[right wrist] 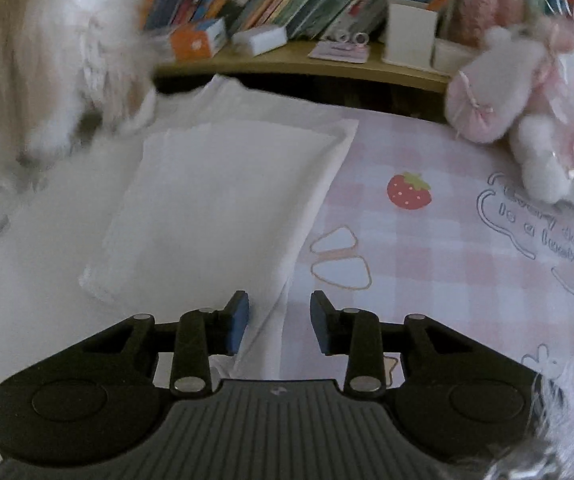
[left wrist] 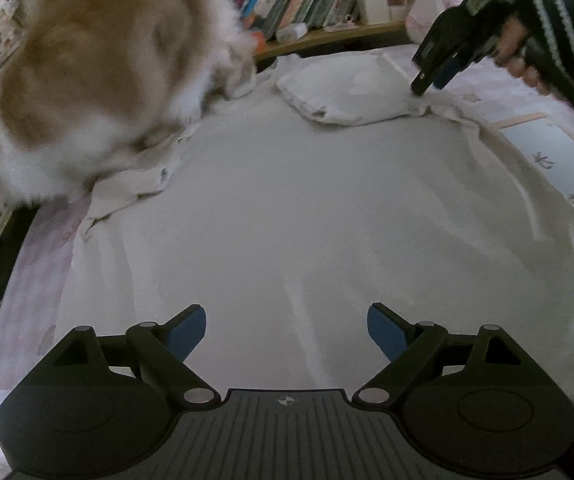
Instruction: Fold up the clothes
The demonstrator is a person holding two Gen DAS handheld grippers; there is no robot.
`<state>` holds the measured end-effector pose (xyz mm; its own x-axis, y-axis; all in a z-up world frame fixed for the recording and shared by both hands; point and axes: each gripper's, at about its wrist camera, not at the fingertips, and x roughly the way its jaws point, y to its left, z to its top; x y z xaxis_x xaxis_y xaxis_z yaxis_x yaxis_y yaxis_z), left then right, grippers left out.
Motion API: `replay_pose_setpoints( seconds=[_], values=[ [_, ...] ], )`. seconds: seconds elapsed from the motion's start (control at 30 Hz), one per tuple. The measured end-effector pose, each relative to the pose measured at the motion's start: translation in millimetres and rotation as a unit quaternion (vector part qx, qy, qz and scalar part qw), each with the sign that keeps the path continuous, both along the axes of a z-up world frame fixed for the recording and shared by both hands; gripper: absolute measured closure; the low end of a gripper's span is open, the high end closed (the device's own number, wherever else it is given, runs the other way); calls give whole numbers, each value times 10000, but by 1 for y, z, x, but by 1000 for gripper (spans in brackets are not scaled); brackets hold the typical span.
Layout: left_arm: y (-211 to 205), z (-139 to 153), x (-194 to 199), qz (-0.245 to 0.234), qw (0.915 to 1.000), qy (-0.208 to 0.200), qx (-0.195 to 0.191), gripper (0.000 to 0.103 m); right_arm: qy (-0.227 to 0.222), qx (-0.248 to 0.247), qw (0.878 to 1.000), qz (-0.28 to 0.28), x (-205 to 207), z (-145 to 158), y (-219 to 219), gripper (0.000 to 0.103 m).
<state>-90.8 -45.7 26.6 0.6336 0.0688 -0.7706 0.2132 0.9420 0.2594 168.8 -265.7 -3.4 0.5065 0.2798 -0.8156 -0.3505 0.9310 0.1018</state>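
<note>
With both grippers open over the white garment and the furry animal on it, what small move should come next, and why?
Probably wait, or coax the orange-and-white furry animal off first. It stands on the left side of the white cloth garment, so folding would drag under it. The left gripper and the right gripper are both open and hold nothing; one sleeve already lies folded in.
</note>
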Motion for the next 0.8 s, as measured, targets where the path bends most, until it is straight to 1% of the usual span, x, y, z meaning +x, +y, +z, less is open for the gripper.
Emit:
replay_pose_setpoints(
  seconds=[0.03,0.1,0.13,0.17,0.27,0.33,0.37,0.43,0.47,0.5,0.67,0.73,0.8],
  values=[
    [-3,1,-1,-23,10000,-19,22,13,32,3,10000,-16,-1,-3,-1,75],
    [-6,3,-2,-18,10000,-54,62,13,-64,34,10000,-12,0,-6,-5,90],
    [-7,4,-3,4,9999,-68,76,13,-57,101,9999,37,-1,-6,-5,95],
    [-8,4,-4,36,9999,-83,89,13,-40,162,9999,32,-1,-6,-7,97],
    [-7,6,-7,160,9998,-105,110,13,-29,321,9994,-111,0,-10,-12,96],
    [-6,6,-11,266,9995,-100,104,13,-22,364,9993,-74,-2,-9,-12,96],
    [-6,6,-12,319,9994,-97,101,13,-20,381,9993,-51,-3,-8,-12,93],
    [-4,6,-16,425,9990,-91,96,13,21,437,9990,0,-3,-6,-12,82],
    [-4,6,-17,477,9988,-89,93,13,9,448,9990,5,-7,-5,-12,70],
    [-3,6,-19,530,9985,-86,90,13,-9,456,9990,7,-11,-4,-12,66],
    [2,5,-26,748,9972,-70,64,13,-98,495,9987,20,-32,1,-11,65],
    [5,5,-28,790,9968,-84,53,13,-134,510,9986,25,-40,3,-10,61],
    [7,7,-30,816,9966,-126,28,13,-244,495,9985,34,-57,6,-12,55]
  ],
)
